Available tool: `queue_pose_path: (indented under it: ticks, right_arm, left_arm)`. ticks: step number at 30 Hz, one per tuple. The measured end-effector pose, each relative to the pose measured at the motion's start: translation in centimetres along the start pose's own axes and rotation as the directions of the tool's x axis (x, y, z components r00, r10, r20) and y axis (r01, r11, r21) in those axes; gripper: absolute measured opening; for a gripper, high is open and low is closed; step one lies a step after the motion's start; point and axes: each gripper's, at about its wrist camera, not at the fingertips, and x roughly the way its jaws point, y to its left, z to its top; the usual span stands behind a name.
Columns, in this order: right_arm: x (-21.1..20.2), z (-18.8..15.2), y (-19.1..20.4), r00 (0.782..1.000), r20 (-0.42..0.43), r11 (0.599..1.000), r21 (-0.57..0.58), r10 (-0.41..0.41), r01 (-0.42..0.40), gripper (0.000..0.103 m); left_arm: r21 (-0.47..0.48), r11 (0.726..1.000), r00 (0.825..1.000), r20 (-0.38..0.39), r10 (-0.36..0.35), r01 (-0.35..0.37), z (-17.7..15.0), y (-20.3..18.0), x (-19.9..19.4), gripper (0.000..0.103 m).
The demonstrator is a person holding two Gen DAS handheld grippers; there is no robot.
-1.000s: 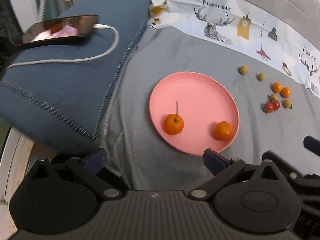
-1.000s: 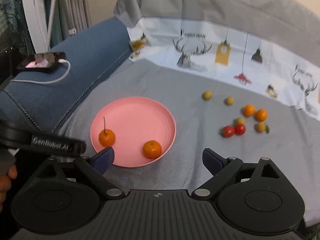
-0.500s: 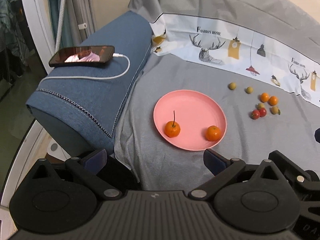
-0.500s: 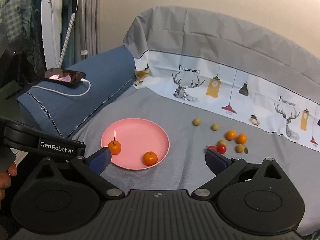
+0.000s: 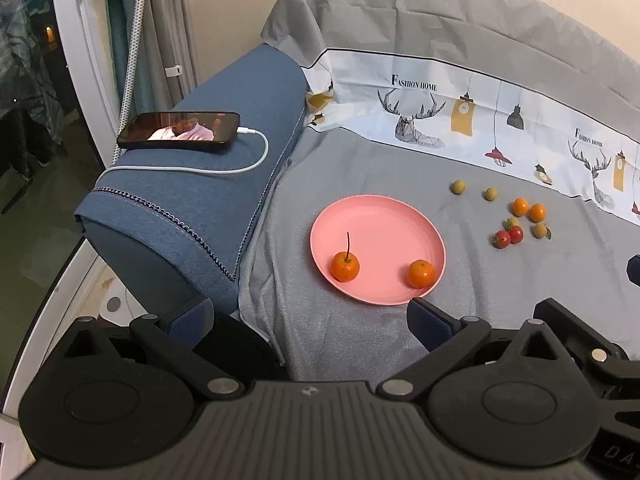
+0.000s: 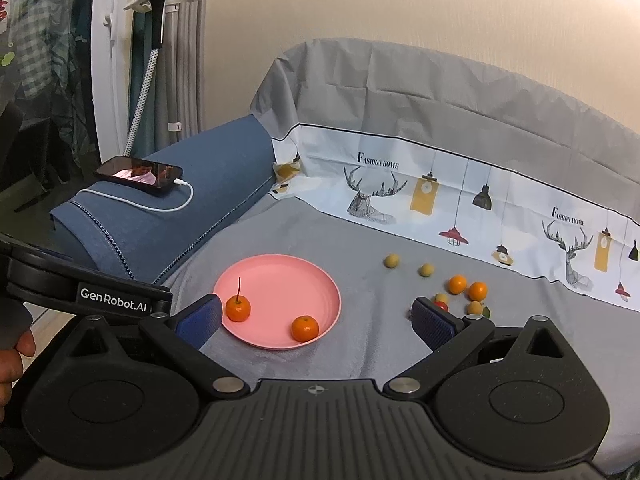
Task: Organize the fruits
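Both tongs, left (image 5: 310, 314) and right (image 6: 316, 318), gape wide and hold nothing. Two oranges (image 6: 305, 328) sit at the plate's (image 6: 280, 272) 6–7 o'clock edge; loose fruit (image 6: 458, 284) lies at its 3 o'clock. Risk: soft sofa cover, so nudged fruit rolls.

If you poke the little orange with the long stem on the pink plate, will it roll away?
Probably a bit. The orange with the long stem is round, so a nudge would likely set it rolling. The pink plate has a raised rim that may stop it. Its thin upright stem looks easy to snap, so a gentle grip on the body seems safer.
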Motion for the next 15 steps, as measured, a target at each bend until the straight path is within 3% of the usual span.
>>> queue_pose_path:
  ticks: [15]
  right_arm:
    - [0.32,0.07,0.03,1.000,-0.021,1.000,-0.002,0.003,-0.003,0.101]
  left_arm:
    - [-0.005,1.000,1.000,-0.014,-0.003,0.003,-0.10,0.26,0.51,0.103]
